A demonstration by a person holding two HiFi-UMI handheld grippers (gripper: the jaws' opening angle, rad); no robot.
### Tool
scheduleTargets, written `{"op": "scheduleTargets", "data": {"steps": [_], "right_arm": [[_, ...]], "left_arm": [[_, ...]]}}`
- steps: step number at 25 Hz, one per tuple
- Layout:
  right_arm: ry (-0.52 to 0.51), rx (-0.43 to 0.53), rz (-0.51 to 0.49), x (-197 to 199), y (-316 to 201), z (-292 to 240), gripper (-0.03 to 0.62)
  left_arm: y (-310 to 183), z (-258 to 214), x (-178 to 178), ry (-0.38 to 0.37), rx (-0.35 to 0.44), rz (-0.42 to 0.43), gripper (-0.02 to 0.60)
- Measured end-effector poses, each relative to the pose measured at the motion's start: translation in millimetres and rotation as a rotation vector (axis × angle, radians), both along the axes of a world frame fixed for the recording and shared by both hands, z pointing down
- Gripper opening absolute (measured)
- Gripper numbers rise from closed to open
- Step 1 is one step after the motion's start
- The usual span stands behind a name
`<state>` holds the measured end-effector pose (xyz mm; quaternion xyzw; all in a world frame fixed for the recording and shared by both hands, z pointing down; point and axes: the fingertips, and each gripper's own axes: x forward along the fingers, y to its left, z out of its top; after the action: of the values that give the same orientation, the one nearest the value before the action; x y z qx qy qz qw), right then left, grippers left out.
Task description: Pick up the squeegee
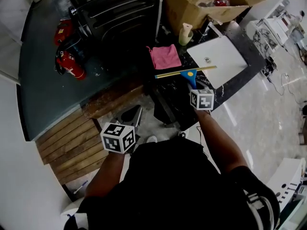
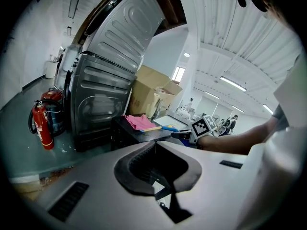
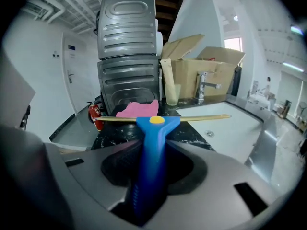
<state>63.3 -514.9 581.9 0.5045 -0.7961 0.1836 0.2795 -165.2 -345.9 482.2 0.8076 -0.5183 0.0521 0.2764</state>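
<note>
The squeegee [image 1: 184, 73] has a blue handle and a long yellow blade. My right gripper [image 1: 194, 86] is shut on that handle and holds it above the dark counter [image 1: 175, 102], the blade lying crosswise. In the right gripper view the blue handle [image 3: 152, 128] runs between the jaws of the right gripper [image 3: 152, 151], with the blade ahead over the counter. My left gripper [image 1: 133, 115] hangs lower left, away from the counter. Its jaws [image 2: 156, 145] meet at the tips with nothing between them. From there the squeegee [image 2: 165, 127] shows in the distance.
A pink cloth [image 1: 164, 56] lies on the counter behind the blade. A white sink [image 1: 218, 59] sits to the right, with a faucet [image 3: 201, 87]. A cardboard box [image 1: 201, 4], a cup [image 1: 185, 32] and a metal appliance [image 1: 117, 13] stand behind. Fire extinguishers [image 1: 69, 63] and wooden planks [image 1: 72, 143] are on the floor at left.
</note>
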Motion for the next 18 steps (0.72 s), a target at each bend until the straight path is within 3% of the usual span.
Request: {"op": "scheduleTargets", "data": {"steps": [7, 18], "right_arm": [[-0.091, 0.063, 0.019, 1, 25, -30, 0.14], [-0.37, 0.156, 0.082, -3, 83, -118, 0.141]], "left_arm": [[1, -8, 12, 0.0, 0.03, 0.075, 0.017], [-2, -26, 14, 0.003, 0.074, 0.137, 0.017]]}}
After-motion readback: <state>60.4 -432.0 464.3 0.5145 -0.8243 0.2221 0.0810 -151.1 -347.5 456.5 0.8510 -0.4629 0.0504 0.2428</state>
